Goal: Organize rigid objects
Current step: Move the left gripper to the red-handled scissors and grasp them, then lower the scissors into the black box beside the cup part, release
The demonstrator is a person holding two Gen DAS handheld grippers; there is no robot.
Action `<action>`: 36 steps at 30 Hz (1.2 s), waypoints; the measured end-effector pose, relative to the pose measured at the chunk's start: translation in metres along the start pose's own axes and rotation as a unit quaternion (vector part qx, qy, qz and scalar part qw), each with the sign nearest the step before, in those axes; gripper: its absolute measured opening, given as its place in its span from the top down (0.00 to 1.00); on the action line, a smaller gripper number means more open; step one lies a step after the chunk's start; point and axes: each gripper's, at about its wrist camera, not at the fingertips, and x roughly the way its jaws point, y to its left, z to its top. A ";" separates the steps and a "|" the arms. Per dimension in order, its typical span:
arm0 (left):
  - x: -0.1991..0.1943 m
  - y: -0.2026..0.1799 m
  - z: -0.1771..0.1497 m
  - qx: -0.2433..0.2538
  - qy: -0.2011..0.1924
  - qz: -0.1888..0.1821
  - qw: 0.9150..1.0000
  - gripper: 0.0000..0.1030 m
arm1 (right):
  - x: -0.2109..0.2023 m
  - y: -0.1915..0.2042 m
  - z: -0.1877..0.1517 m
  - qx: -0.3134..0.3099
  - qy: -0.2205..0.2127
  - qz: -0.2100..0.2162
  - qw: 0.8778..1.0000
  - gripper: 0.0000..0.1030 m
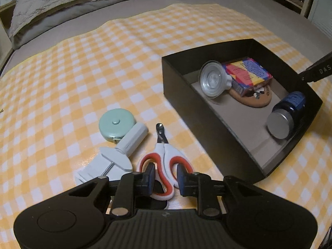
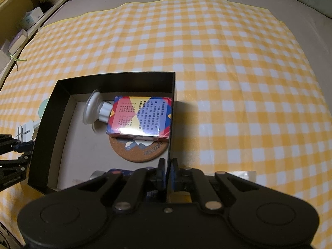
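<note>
A black box (image 1: 207, 112) stands on the checked cloth, also in the right wrist view (image 2: 49, 112). Inside lie a clear suction cup (image 1: 212, 82), a colourful card box (image 1: 247, 72), a cork coaster (image 1: 255, 98) and a dark blue bottle (image 1: 287, 115). My left gripper (image 1: 166, 177) is open, its jaws on either side of the handles of red-and-white clippers (image 1: 164, 155) lying on the cloth. My right gripper (image 2: 167, 173) is shut on the box's right wall (image 2: 171, 132).
A mint tape measure (image 1: 116, 125) and a white clamp device (image 1: 116, 155) lie left of the clippers. Yellow checked cloth (image 2: 238, 72) covers the grey bed. Pillows (image 1: 68, 2) lie at the back, shelves (image 2: 18, 27) to one side.
</note>
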 end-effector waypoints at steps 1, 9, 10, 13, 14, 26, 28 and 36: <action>0.002 0.000 0.000 -0.001 0.003 0.002 1.000 0.75 | 0.000 0.000 0.000 0.000 0.000 0.000 1.000 0.95; 0.016 -0.003 0.008 0.003 0.006 0.009 1.000 0.76 | 0.000 0.001 0.000 -0.002 0.000 0.000 1.000 0.95; 0.016 0.000 0.008 -0.007 0.005 0.003 1.000 0.78 | 0.000 0.001 0.000 -0.001 0.001 0.000 1.000 0.95; 0.015 0.009 0.008 -0.054 -0.001 -0.018 0.998 0.81 | 0.000 0.001 0.000 -0.001 0.001 0.000 1.000 0.95; 0.013 0.012 0.006 -0.073 -0.002 -0.028 0.997 0.81 | 0.000 0.001 0.000 -0.001 0.001 0.000 1.000 0.95; -0.049 0.033 0.018 -0.198 -0.094 -0.092 0.971 0.81 | 0.001 0.001 0.001 -0.002 0.003 0.000 1.000 0.95; -0.059 0.025 0.024 -0.197 -0.107 -0.107 0.969 0.81 | 0.003 0.002 0.000 -0.003 0.003 -0.002 1.000 0.95; -0.050 -0.024 0.036 -0.234 -0.075 -0.178 0.953 0.81 | 0.005 0.002 0.000 -0.003 0.004 -0.002 1.000 0.95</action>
